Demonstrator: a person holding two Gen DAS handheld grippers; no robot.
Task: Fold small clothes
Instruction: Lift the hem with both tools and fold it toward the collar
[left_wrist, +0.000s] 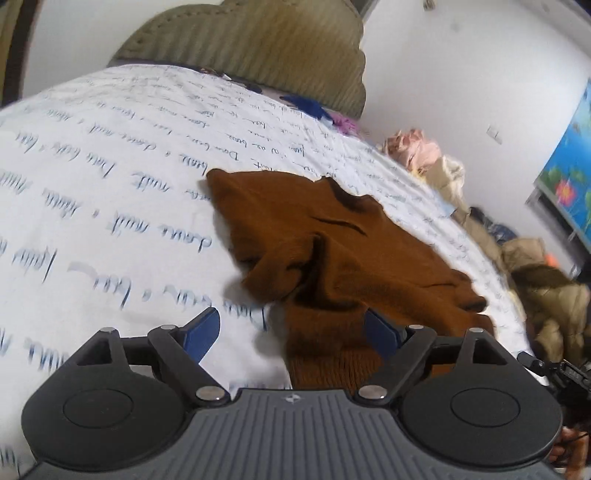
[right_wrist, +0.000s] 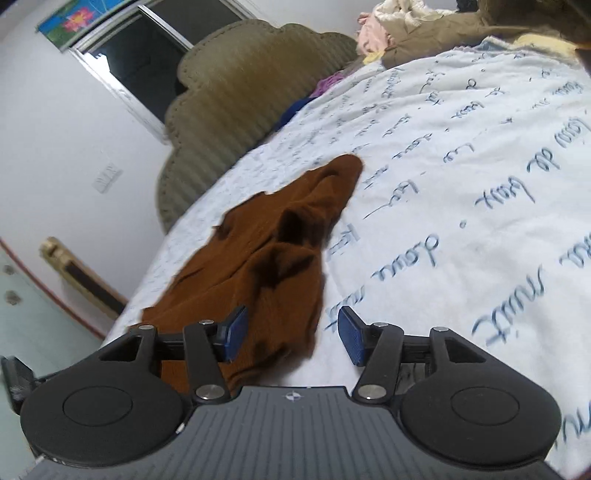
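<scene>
While both hand-held tools hang over the near edge of the bed, neither has any cloth between its pads. The left gripper (left_wrist: 291, 330) stands wide, its blue pads (left_wrist: 201, 332) well apart; its right pad sits over the near hem of the rumpled rust-brown knitted garment (left_wrist: 332, 251), its left pad over bare sheet. The right gripper (right_wrist: 291, 338) stands about half open, its left pad over the same garment (right_wrist: 258, 258) and its right pad over the white bedsheet printed with blue handwriting (right_wrist: 461, 184).

From both tools the garment runs away toward the ribbed olive scalloped headboard (left_wrist: 266, 55), its long axis roughly along the line each gripper points. It lies slightly right of centre in the left wrist view and left of centre in the right wrist view, so it sits between the two hands, its near hem just under both. Neither hand looks clearly nearer. The garment is bunched, with a loose flap folded across its middle. I judge it needs spreading or a fresh grip at the near corners before a clean fold.
</scene>
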